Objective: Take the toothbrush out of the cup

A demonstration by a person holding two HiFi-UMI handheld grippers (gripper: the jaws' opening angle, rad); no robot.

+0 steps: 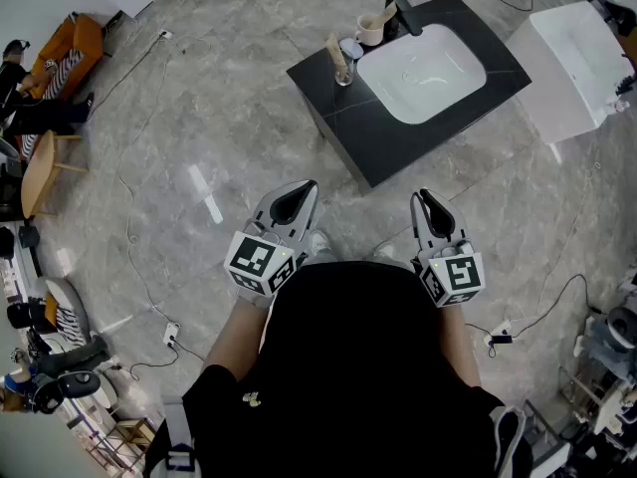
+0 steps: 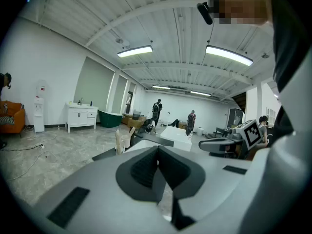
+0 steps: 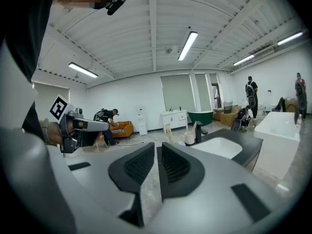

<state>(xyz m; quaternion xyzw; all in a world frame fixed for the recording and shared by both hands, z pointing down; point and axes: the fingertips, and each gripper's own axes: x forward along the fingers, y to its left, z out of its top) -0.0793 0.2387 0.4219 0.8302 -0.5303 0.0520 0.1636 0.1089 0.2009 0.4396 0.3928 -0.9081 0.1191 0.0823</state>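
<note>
A clear glass cup (image 1: 344, 72) holds a pale toothbrush (image 1: 337, 54) upright on the left corner of a black vanity counter (image 1: 368, 132). The same cup (image 2: 119, 144) (image 3: 169, 130) shows far off in both gripper views. My left gripper (image 1: 299, 199) (image 2: 157, 152) is shut and empty, its pads touching. My right gripper (image 1: 431, 203) (image 3: 158, 152) is all but shut, with only a thin slit between its pads and nothing in it. Both are held close to my body, well short of the counter, pointing slightly downward.
A white sink basin (image 1: 423, 73), a black faucet (image 1: 403, 13) and a beige cup (image 1: 372, 31) share the counter. A white tub (image 1: 572, 63) stands to its right. Cables and a power strip (image 1: 171, 333) lie on the grey floor. An orange sofa (image 1: 72, 48) is at far left.
</note>
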